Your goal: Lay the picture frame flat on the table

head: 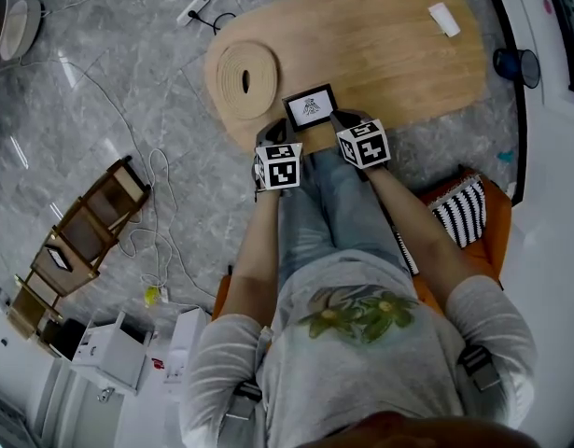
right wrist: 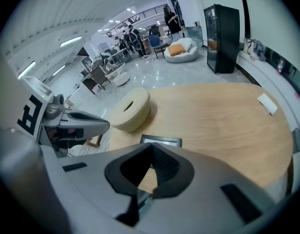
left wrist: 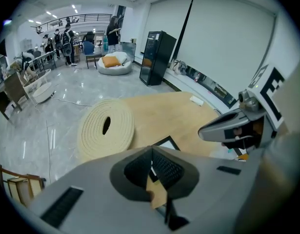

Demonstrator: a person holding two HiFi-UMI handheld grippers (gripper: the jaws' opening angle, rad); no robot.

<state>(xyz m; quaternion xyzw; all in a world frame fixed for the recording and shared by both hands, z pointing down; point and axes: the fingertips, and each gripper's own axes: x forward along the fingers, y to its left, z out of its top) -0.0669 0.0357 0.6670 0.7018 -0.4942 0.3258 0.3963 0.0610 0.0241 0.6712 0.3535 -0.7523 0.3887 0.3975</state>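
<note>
The black picture frame (head: 309,108) lies face up near the front edge of the wooden table (head: 399,54), its white picture showing. It also shows just beyond the jaws in the left gripper view, picture frame (left wrist: 166,143), and in the right gripper view, picture frame (right wrist: 161,141). My left gripper (head: 271,131) hangs above the frame's left corner and my right gripper (head: 348,119) above its right corner, both clear of it. In each gripper view the pads meet with nothing between them: left gripper (left wrist: 152,151), right gripper (right wrist: 151,150).
A cream coiled roll (head: 247,79) sits on the table left of the frame. A small white block (head: 444,19) lies at the far right end. Cables and a power strip (head: 193,9) cross the floor. A wooden rack (head: 81,231) lies to the left. I sit on an orange chair (head: 478,215).
</note>
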